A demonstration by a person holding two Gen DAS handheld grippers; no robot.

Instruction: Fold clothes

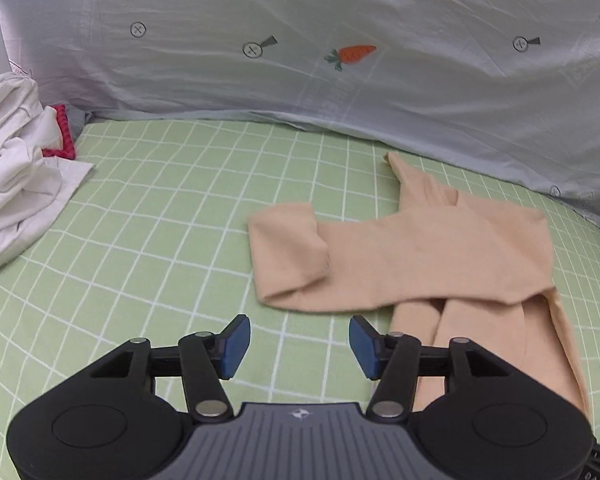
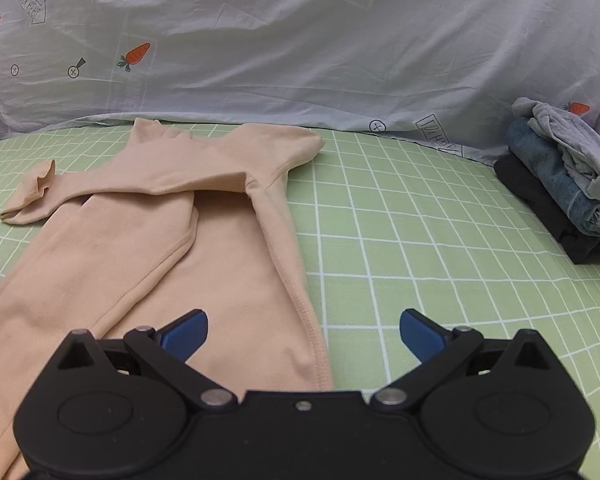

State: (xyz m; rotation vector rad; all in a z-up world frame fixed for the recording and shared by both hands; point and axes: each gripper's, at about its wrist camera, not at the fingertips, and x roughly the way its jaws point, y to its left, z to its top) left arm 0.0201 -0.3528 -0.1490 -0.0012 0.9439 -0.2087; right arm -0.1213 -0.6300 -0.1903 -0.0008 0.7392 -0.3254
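A beige long-sleeved top lies flat on the green checked sheet, its sleeves folded across the body. It also shows in the right wrist view. My left gripper is open and empty, hovering just before the folded sleeve cuff. My right gripper is open wide and empty, over the top's right hem edge, with its left fingertip above the fabric.
A crumpled white garment with a red item behind it lies at the far left. A stack of folded clothes sits at the right. A pale carrot-print cloth rises along the back.
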